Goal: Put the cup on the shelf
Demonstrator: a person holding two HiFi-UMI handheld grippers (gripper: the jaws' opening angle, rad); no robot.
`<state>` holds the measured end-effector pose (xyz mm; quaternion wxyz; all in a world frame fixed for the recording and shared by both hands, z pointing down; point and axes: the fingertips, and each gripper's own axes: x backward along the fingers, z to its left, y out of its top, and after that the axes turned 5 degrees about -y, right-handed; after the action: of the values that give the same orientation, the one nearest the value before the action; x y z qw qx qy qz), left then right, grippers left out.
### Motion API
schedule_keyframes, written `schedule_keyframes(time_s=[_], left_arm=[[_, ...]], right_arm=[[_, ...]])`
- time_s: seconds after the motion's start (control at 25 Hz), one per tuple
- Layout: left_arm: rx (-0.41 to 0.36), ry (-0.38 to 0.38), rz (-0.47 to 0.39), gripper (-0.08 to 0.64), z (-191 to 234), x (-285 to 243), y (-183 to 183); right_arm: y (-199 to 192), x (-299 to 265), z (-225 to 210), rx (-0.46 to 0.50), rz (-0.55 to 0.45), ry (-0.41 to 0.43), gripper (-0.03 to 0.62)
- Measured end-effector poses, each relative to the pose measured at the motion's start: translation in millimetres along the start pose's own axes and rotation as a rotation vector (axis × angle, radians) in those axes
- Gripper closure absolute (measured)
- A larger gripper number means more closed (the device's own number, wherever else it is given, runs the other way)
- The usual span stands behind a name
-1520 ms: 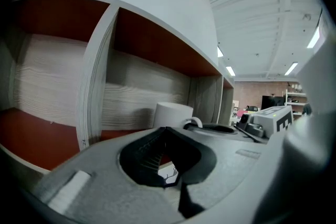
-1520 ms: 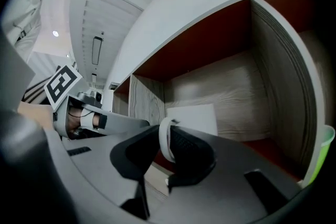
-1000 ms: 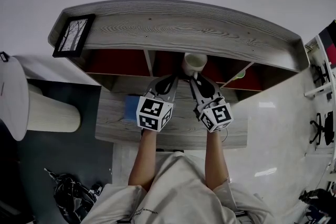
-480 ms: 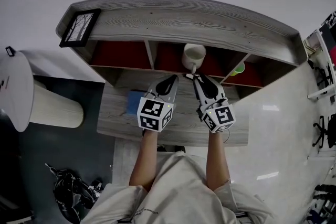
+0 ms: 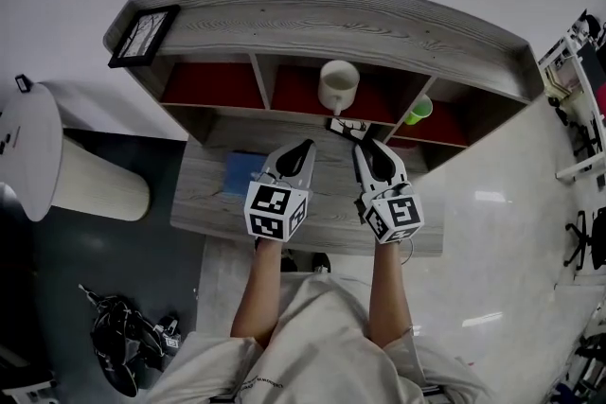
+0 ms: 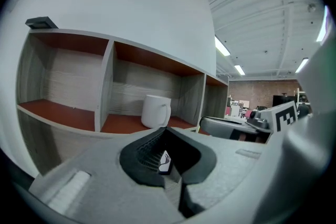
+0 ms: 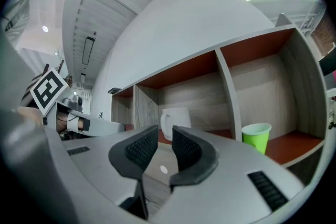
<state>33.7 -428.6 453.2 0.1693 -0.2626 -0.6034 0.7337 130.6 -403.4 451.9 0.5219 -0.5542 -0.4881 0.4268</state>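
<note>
The white cup (image 5: 338, 86) stands upright in the middle compartment of the grey wooden shelf (image 5: 312, 22), on its red floor, with the handle toward me. It also shows in the left gripper view (image 6: 155, 111) and the right gripper view (image 7: 176, 122). My right gripper (image 5: 365, 147) hovers over the desk just in front of that compartment, open and empty, apart from the cup. My left gripper (image 5: 302, 146) is level with it on the left, shut with nothing in it.
A green cup (image 5: 420, 109) stands in the compartment to the right (image 7: 256, 136). A small black-and-white card (image 5: 348, 126) lies at the shelf's foot. A blue object (image 5: 240, 173) is on the desk (image 5: 327, 213). A picture frame (image 5: 144, 35) tops the shelf.
The right gripper has drawn back from the cup's handle toward me. The cup now stands free in the middle compartment. Both grippers sit lower over the desk.
</note>
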Motion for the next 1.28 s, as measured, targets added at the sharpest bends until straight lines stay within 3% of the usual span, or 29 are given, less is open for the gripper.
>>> schedule_keyframes(time_s=[0.4,0.76,1.08,1.28], left_arm=[[-0.038,0.08,-0.002,0.549,-9.7,36.2,-12.0],[-0.094,0.09,-0.039,0.549,-30.9,51.3,5.1],[-0.086,0.097,-0.053,0.549,-39.8,49.3,4.3],[-0.068,0.092,-0.055,0.549,-42.4,44.7,0.1]], right_arm=[[-11.1,19.3,8.7,-0.031,-0.012,0.036,0.515],[2.7,40.9,2.3,-0.013,-0.031,0.04,0.549],[-6.7,50.8,-10.4,-0.012,0.051,0.0,0.577],[-9.2,54.6,-11.3,-0.002,0.078,0.016,0.577]])
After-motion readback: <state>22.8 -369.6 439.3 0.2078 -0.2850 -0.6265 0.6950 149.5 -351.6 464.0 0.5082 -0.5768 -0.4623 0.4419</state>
